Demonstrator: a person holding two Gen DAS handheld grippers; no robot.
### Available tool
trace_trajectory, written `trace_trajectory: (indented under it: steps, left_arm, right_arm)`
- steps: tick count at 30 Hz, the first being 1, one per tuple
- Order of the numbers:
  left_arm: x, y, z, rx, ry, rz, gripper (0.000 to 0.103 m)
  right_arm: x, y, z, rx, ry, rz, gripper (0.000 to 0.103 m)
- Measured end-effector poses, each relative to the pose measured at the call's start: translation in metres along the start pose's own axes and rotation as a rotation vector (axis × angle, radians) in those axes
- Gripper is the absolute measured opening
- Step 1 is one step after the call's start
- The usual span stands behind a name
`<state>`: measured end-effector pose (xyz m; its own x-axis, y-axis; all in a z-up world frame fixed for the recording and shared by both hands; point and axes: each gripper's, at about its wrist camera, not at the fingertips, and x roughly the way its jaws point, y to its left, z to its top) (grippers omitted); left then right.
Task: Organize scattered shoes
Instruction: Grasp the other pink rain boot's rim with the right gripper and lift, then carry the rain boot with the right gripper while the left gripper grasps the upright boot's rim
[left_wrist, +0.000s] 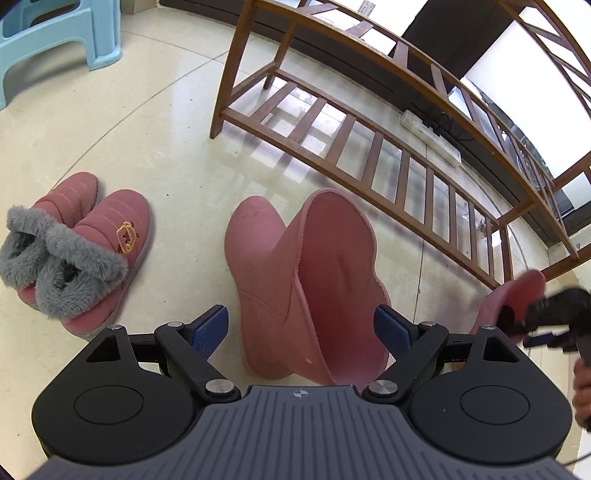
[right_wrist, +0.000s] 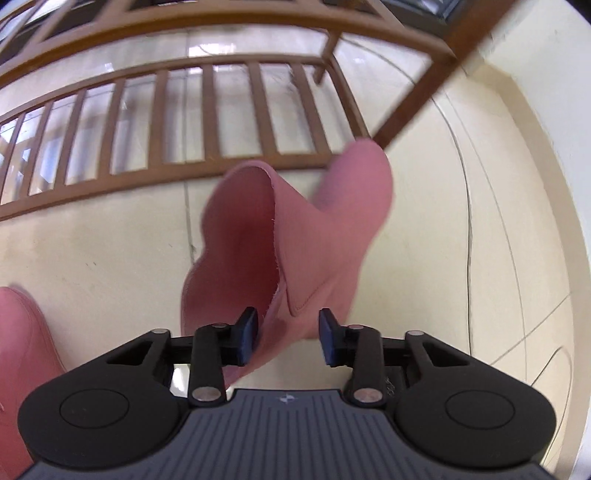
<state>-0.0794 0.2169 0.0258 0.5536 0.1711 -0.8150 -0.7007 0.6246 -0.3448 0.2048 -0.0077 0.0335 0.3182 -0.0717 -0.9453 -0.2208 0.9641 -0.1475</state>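
A pink rubber boot (left_wrist: 295, 280) stands on the floor before the wooden shoe rack (left_wrist: 369, 122). My left gripper (left_wrist: 301, 328) is open, its blue pads on either side of the boot's shaft without touching it. The second pink boot (right_wrist: 280, 236) is in the right wrist view, blurred. My right gripper (right_wrist: 288, 338) has its jaws partly closed around the rim of this boot's shaft; one pad seems to touch it. The right gripper (left_wrist: 546, 317) and this boot (left_wrist: 517, 291) also show at the right edge of the left wrist view.
A pair of pink fur-lined slippers (left_wrist: 81, 251) sits on the tiled floor at the left. A light blue plastic stool (left_wrist: 55, 33) stands at the far left. A white power strip (left_wrist: 432, 136) lies behind the rack. The rack's lower slats (right_wrist: 184, 122) fill the right wrist view.
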Motion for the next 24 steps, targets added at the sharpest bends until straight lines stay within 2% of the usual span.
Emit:
trace_trajectory:
  steps: [2,5,9,12,13,16,20,24]
  left_arm:
    - [0.0,-0.001,-0.001,0.005,-0.019,0.024,0.087]
    - [0.001,0.0,-0.002,0.006,-0.036,0.043,0.086]
    - [0.001,0.004,-0.004,0.009,-0.056,0.056,0.082]
    - [0.003,0.008,-0.005,0.012,-0.059,0.047,0.067]
    - [0.004,0.01,-0.006,0.01,-0.053,0.035,0.059]
    - [0.008,0.014,-0.01,0.003,-0.033,0.003,0.05]
    - [0.008,0.012,-0.015,0.013,-0.023,-0.02,0.049]
    - [0.004,0.007,-0.018,0.036,-0.028,-0.029,0.049]
  right_arm:
    - [0.007,-0.014,-0.003,0.02,0.009,0.003,0.025]
    - [0.02,-0.034,-0.008,0.056,0.026,0.015,0.024]
    - [0.029,-0.044,-0.016,0.051,0.028,0.079,0.017]
    - [0.036,-0.052,-0.022,0.047,0.03,0.127,0.012]
    - [0.038,-0.054,-0.024,0.046,0.03,0.143,0.012]
    - [0.039,-0.056,-0.028,0.016,0.031,0.174,0.01]
    - [0.038,-0.057,-0.034,0.008,0.071,0.215,0.009]
    - [0.037,-0.05,-0.046,-0.021,0.146,0.294,0.009]
